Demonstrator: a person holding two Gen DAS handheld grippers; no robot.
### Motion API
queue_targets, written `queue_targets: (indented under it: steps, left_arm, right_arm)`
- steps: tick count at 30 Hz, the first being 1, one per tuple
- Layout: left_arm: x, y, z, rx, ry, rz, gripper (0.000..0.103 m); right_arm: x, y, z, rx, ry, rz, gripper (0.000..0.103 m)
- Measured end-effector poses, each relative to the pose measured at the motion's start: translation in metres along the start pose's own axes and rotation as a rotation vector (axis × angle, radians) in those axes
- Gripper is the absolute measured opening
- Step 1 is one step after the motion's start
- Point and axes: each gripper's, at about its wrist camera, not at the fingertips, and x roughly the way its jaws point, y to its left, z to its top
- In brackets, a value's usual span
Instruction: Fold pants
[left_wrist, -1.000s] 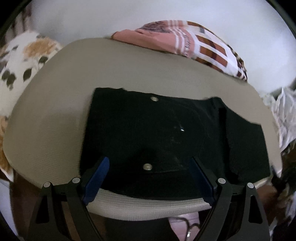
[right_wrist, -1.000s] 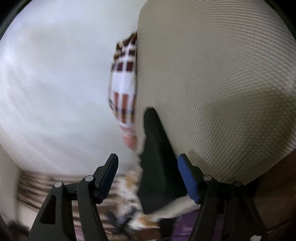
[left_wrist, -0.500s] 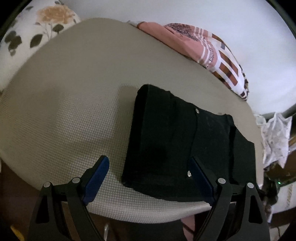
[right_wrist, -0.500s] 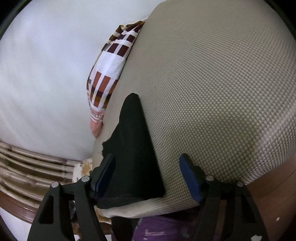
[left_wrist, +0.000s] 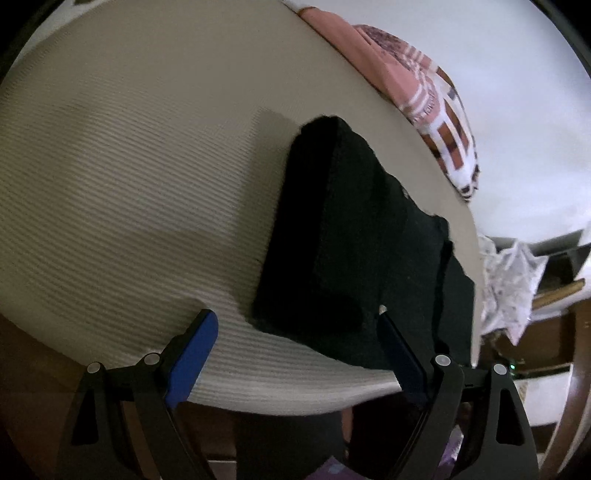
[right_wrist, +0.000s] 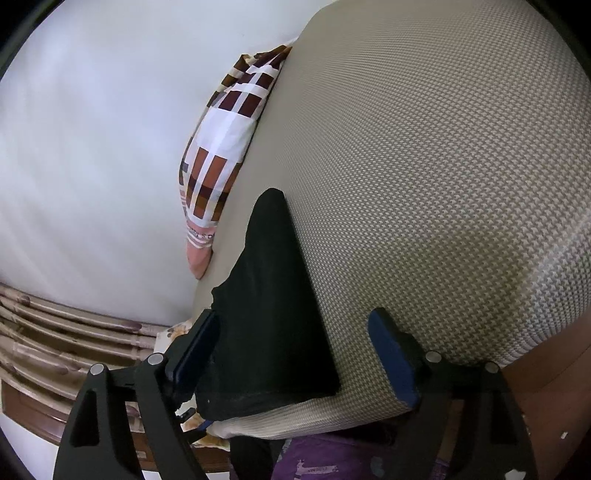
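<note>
Now the folded pants (left_wrist: 354, 254) lie right of centre on the mat (left_wrist: 129, 166). Left gripper (left_wrist: 295, 343) gapes; right gripper (right_wrist: 291, 343), just opening, straddles their corner. A snagging finger could undo the fold.

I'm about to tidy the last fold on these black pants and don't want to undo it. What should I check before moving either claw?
1. Left claw free of cloth: ok, open, nothing between its pads.
2. Right claw released: ok, jaws have just been opening; the pants lie between them, unpinched.
3. Pants folded compactly: ok, a thick stacked bundle.
4. Bundle fully on the beige mat: cannot tell; its near edge reaches the mat's edge.
5. Patterned cloth clear of pants: ok, apart.
</note>
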Motion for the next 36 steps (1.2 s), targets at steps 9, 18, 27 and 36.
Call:
queue_targets:
  steps: [9,18,27,36]
  left_arm:
    - [0.018,-0.002,0.005,-0.092,0.091,-0.194,0.091]
    - [0.013,-0.003,-0.008,-0.075,-0.066,-0.241,0.095]
    - [0.01,0.009,-0.009,-0.345,-0.126,-0.177,0.095]
    - [0.017,0.008,0.008,-0.246,-0.143,-0.242,0.096]
  right_arm:
    - [-0.003,-0.006,-0.001,0.041,-0.012,0.039,0.084]
    - [-0.005,-0.009,-0.001,0.068,-0.015,0.058,0.085]
    - [-0.007,-0.011,0.0,0.093,-0.017,0.085,0.089]
    - [-0.007,-0.011,0.002,0.115,-0.015,0.098,0.09]
